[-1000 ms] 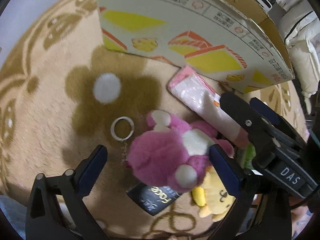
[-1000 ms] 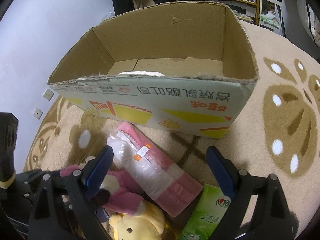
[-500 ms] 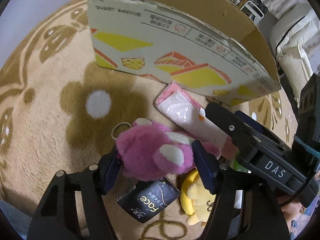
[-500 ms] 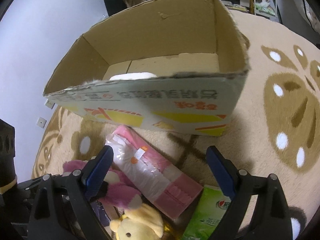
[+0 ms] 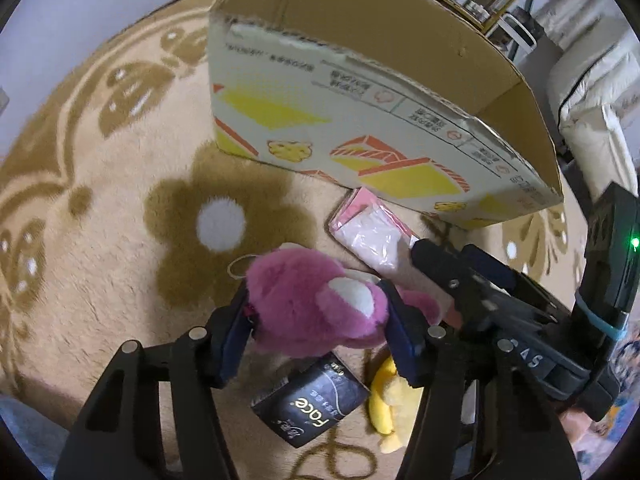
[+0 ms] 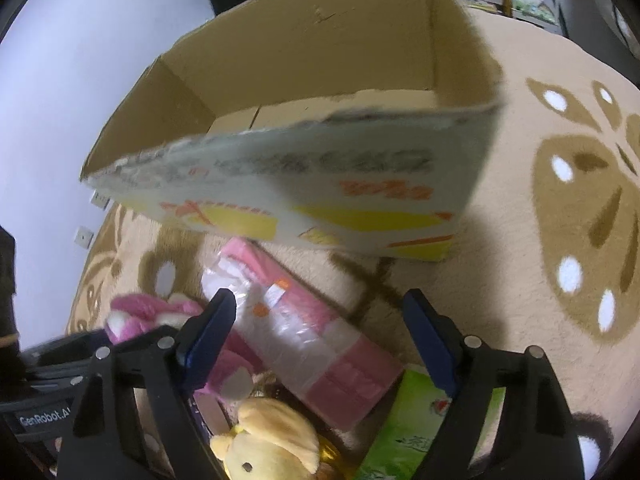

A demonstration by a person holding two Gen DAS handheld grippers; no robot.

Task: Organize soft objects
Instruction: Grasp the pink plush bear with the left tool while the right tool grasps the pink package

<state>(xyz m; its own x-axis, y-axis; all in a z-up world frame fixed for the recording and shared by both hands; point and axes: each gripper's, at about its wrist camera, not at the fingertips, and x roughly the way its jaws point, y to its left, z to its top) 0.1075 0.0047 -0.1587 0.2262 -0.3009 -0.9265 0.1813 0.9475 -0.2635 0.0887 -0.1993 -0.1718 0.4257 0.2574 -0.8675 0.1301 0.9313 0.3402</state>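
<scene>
- Left gripper (image 5: 316,320): jaws closing, pads pressing the pink plush bear (image 5: 316,308), just off the rug (image 5: 100,240).
- Right gripper (image 6: 320,340): unclamped, jaws closing over the pink tissue pack (image 6: 320,344).
- Cardboard box (image 6: 320,60) far; yellow plush (image 6: 268,440), green pack (image 6: 404,432) remain outside.

My left gripper (image 5: 316,320) closes its jaws on a pink plush bear (image 5: 316,308), pads pressed into the fur on both sides, above a beige flowered rug (image 5: 120,240). Beneath the bear lie a black "face" packet (image 5: 312,400) and a yellow plush toy (image 5: 386,404). A pink tissue pack (image 5: 370,232) rests against the open cardboard box (image 5: 360,120), and my right gripper (image 5: 480,292) reaches in beside it.
</scene>
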